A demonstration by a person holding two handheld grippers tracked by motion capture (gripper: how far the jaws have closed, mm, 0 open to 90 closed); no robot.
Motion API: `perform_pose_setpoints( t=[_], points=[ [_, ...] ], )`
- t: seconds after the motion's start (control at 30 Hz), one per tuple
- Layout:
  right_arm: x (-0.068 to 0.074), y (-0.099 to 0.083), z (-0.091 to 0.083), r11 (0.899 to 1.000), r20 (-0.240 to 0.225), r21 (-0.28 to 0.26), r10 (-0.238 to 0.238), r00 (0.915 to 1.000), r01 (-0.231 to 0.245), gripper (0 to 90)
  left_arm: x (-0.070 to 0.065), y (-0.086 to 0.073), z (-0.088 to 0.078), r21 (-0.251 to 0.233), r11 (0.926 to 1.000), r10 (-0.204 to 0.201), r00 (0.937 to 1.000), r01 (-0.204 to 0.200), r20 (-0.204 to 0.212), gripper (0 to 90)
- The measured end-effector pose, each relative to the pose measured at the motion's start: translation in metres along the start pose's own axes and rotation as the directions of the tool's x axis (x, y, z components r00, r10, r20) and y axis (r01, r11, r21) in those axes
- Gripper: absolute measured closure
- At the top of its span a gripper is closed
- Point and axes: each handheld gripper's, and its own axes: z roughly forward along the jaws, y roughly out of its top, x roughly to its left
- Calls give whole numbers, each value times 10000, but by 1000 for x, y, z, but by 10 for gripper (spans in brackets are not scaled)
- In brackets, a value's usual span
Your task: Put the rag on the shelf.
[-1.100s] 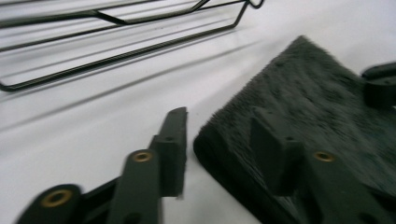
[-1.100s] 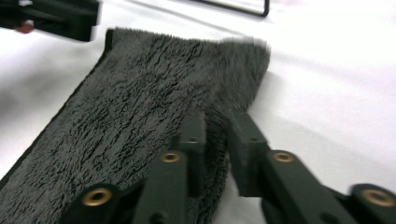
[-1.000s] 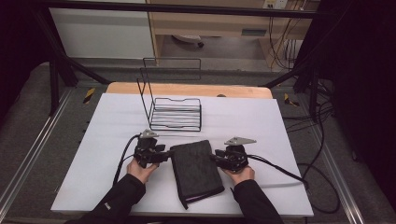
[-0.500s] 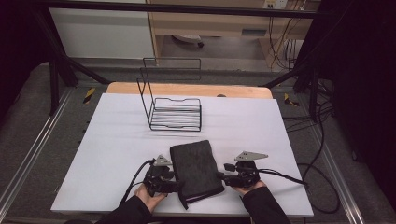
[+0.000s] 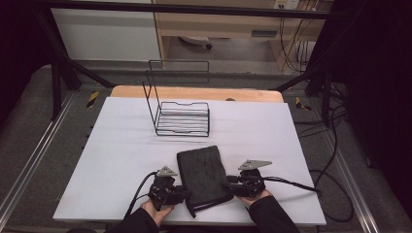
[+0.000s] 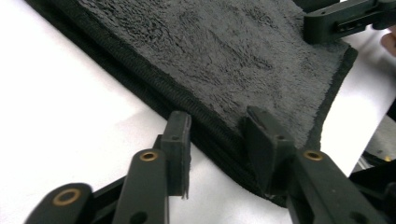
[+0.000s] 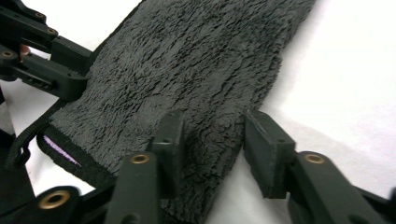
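A folded black fleecy towel [image 5: 204, 174] lies flat on the white table top [image 5: 121, 145], near the front edge. My left gripper [image 5: 183, 193] is at the towel's near left corner and my right gripper [image 5: 230, 183] at its near right side. In the left gripper view the left gripper [image 6: 217, 116] straddles the towel's [image 6: 233, 60] stitched edge, one jaw on the table and one over the cloth. The right gripper [image 7: 214, 116] likewise straddles the towel's [image 7: 201, 56] right edge. Both pairs of jaws have just been closing, with cloth between them and a gap still showing.
A black wire rack [image 5: 182, 116] with a tall back frame stands behind the towel at the table's middle. Cables [image 5: 301, 184] trail from the grippers to the right. A small purple tag [image 7: 58, 149] peeks from the towel's near corner.
Both hands slid back along the towel's sides, from about its middle to its near corners, and sank toward the table. The towel and the rack stayed put.
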Motion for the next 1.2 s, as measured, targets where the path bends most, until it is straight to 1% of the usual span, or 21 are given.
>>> perform_pose_setpoints(
  t=[0.1, 0.17, 0.2, 0.27, 0.4, 0.5, 0.6, 0.63, 0.67, 0.7, 0.73, 0.8, 0.83, 0.9, 0.93, 1.0, 1.07, 1.13, 1.17, 1.2],
  points=[
    [0, 0, 2, 9998, -62, 118, 131, 9999, -130, 665, 0, 1, 1, 119, 9999, 28, 9999, -29, 102, 689],
    [0, 1, 2, 9997, -125, 142, 204, 9997, -202, 707, 1, 2, 1, 65, 9999, -83, 9998, 82, 169, 734],
    [0, 1, 3, 9994, -161, 117, 319, 9994, -317, 737, 1, 2, 0, 36, 10000, -54, 9998, 54, 185, 760],
    [0, 2, 2, 9992, -264, 135, 389, 9989, -386, 782, 0, 3, -1, -32, 10000, 38, 9997, -37, 238, 798],
    [0, 4, 1, 9984, -390, 143, 558, 9977, -553, 814, 1, 4, -4, -178, 9996, 217, 9992, -211, 337, 836],
    [2, 5, -1, 9986, -363, 22, 536, 9979, -536, 816, 1, 5, -7, -223, 9990, 404, 9988, -398, 283, 841],
    [4, 5, -1, 9963, -437, -34, 855, 9954, -857, 815, 1, 8, -13, -152, 9973, 724, 9974, -722, 72, 843],
    [5, 4, -1, 9952, -535, -57, 972, 9938, -976, 815, 2, 8, -16, -178, 9958, 896, 9960, -897, -54, 843],
    [7, 4, -1, 9942, -641, -65, 1064, 9923, -1070, 814, 3, 10, -19, -102, 9948, 1010, 9948, -1012, -136, 843],
    [8, 4, 0, 9936, -695, -69, 1120, 9913, -1127, 814, 5, 11, -22, -104, 9948, 1009, 9948, -1010, -143, 843],
    [11, 4, 1, 9937, -654, -60, 1112, 9916, -1118, 813, 8, 12, -24, -27, 9954, 955, 9954, -955, -92, 843],
    [20, 5, 3, 9952, -514, -41, 973, 9939, -976, 811, 15, 12, -25, 241, 9953, 943, 9955, -941, -61, 843],
    [23, 5, 4, 9947, -480, -23, 1021, 9936, -1024, 811, 18, 11, -26, 393, 9950, 915, 9958, -914, -15, 844],
    [29, 4, 5, 9943, -346, -22, 1061, 9938, -1062, 810, 22, 9, -25, 273, 9973, 677, 9974, -684, 261, 843],
    [30, 4, 5, 9957, -201, -18, 930, 9955, -930, 810, 23, 8, -24, 226, 9981, 569, 9977, -578, 372, 841],
    [28, 4, 4, 9963, 11, -26, 862, 9963, -862, 811, 22, 6, -20, 80, 9991, 407, 9970, -413, 654, 830],
    [26, 4, 2, 9971, 282, 43, 753, 9968, -754, 814, 19, 5, -16, 44, 9989, 461, 9965, -465, 698, 812],
    [20, 4, 1, 9964, 251, 93, 835, 9962, -837, 816, 17, 4, -15, 1, 9983, 577, 9958, -578, 704, 792],
    [18, 4, 0, 9953, 200, 155, 954, 9952, -957, 816, 17, 4, -14, -27, 9984, 557, 9957, -556, 746, 783],
    [16, 3, 0, 9955, 213, 179, 928, 9955, -932, 816, 17, 4, -15, -26, 9984, 572, 9953, -571, 779, 769]
  ],
)
